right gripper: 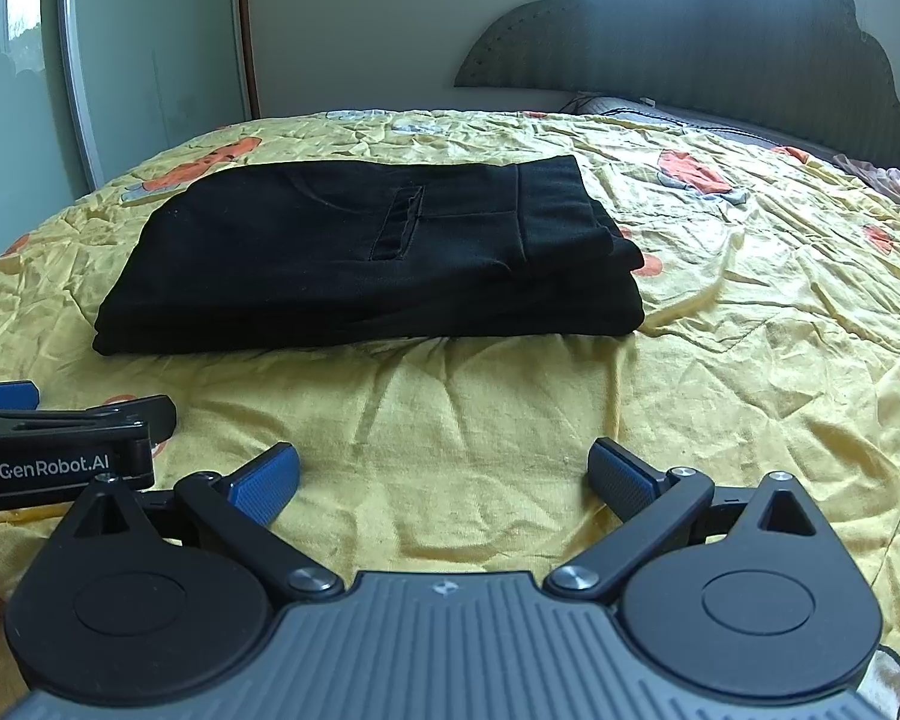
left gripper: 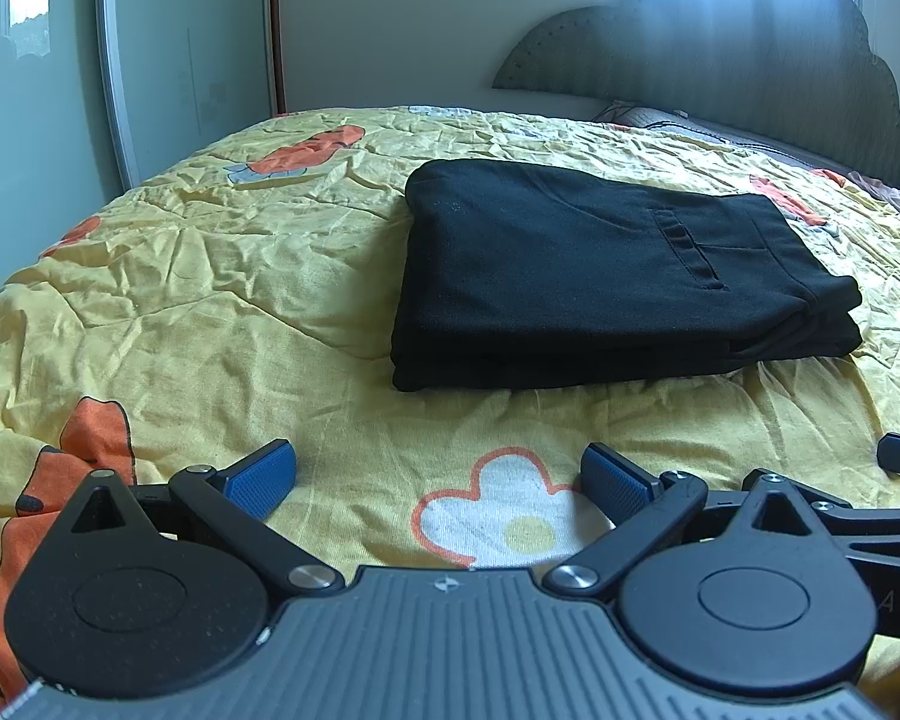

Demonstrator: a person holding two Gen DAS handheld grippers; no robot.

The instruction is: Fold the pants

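Resting folded on bed (left gripper: pixel 210 252), black pants (left gripper: pixel 600 276) look finished. Left gripper (left gripper: pixel 438 480), right gripper (right gripper: pixel 444 474): both wide apart, empty, near pants. Risk: stray nudge undoing stacked layers.

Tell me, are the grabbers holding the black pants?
No. The left hand-held gripper and right hand-held gripper are open and empty; the folded black fabric pants lie untouched.

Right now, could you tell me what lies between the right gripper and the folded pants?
Only bare yellow bedspread, as the right wrist view shows; the open right gripper sits short of the pants.
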